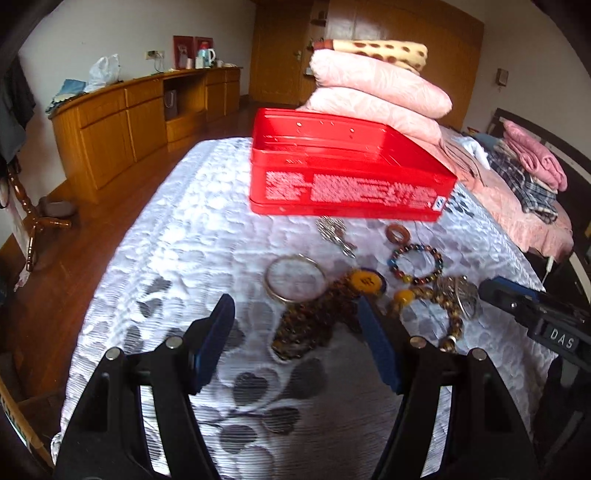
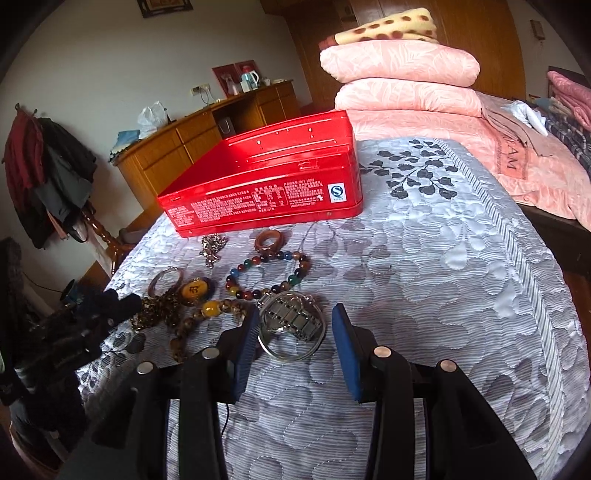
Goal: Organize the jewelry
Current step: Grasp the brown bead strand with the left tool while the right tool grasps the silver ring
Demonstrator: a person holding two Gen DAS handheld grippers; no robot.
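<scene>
A white quilted bedspread (image 2: 424, 258) with grey leaf prints covers the bed. At its far edge, two pink pillows (image 2: 402, 79) lie stacked on a pink blanket (image 2: 532, 162), with a spotted yellow blanket (image 2: 399, 24) on top. A wooden sideboard (image 1: 140, 118) lines the far wall, carrying a white plastic bag (image 1: 105, 70) and a kettle (image 1: 206, 57). Dark clothes (image 2: 48, 177) hang on a wooden stand.
</scene>
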